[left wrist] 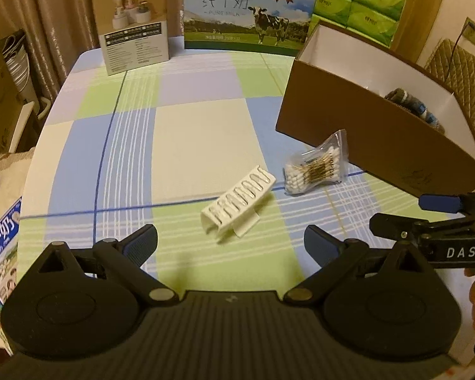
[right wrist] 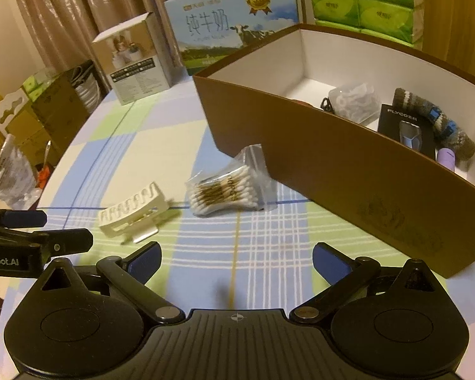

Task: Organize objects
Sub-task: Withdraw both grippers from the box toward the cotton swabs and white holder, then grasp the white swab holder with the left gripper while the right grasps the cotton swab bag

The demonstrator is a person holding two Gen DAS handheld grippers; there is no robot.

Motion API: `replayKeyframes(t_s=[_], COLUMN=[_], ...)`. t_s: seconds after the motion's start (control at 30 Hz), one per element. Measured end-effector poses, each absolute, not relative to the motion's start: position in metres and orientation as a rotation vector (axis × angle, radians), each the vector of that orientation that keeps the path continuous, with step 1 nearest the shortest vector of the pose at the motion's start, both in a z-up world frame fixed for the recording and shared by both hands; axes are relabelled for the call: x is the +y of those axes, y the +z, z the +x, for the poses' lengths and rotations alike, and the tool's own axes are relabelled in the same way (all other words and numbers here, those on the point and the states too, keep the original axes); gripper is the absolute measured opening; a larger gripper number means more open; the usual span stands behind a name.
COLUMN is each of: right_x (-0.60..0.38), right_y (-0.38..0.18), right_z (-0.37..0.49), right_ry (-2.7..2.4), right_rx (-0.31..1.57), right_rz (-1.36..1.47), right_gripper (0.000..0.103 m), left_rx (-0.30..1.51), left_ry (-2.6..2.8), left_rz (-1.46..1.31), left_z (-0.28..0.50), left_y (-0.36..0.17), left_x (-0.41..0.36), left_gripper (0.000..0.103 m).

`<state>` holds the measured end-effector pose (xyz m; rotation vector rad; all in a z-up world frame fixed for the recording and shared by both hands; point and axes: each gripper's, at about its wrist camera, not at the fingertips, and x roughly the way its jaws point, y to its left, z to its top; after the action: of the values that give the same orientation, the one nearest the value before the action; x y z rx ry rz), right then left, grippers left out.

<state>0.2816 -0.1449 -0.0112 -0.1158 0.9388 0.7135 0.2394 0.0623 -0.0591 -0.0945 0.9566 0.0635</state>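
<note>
Far ahead of the jaws, a milk carton [left wrist: 250,9] stands between a small printed box [left wrist: 133,25] and stacked green tissue packs [left wrist: 361,0]; curtains [left wrist: 47,3] hang behind.

We operate two matching handheld units. The left tongs [left wrist: 231,240] have a matte black ribbed housing, two round black discs, silver pivot screws and angled black link arms ending in blue-padded fingers [left wrist: 144,242]. The right tongs [right wrist: 236,258] are built alike, with a small cross mark centred on the housing. White lettering marks each unit's side.
</note>
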Motion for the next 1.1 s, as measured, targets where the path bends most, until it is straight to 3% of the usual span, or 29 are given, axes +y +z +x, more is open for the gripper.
replayKeyframes(t_s=[0.5, 0.67, 0.77, 0.87, 0.93, 1.0, 1.1], right_x=[-0.124, -0.118, -0.114, -0.109, -0.107, -0.104, -0.101], right_y=[-0.028, -0.031, -0.034, -0.036, -0.037, -0.039, -0.043], right_z=[0.312, 0.319, 0.323, 0.326, 0.327, 0.328, 0.331], right_ry=[0.659, 0.656, 0.658, 0.659, 0.661, 0.667, 0.675], right_rx=[0.975, 0.975, 0.973, 0.976, 0.980, 0.984, 1.006], right_rz=[-0.062, -0.057, -0.055, -0.047, -0.045, -0.044, -0.018], right_gripper=[0.094, 0.092, 0.091, 0.091, 0.090, 0.089, 0.088], left_rx=[0.998, 1.006, 1.015, 1.024, 1.027, 1.017, 0.997], left_ry=[0.032, 0.004, -0.009, -0.022, -0.021, 0.005, 0.058], left_rz=[-0.053, -0.035, -0.030, -0.027, -0.048, -0.061, -0.058], left_z=[0.284, 0.297, 0.304, 0.308, 0.306, 0.302, 0.295], left_y=[-0.089, -0.099, -0.106, -0.113, -0.116, -0.117, -0.115], left_x=[0.065, 0.064, 0.062, 0.060, 0.061, 0.066, 0.075], left_gripper=[0.095, 0.087, 0.075, 0.053, 0.031, 0.023, 0.023])
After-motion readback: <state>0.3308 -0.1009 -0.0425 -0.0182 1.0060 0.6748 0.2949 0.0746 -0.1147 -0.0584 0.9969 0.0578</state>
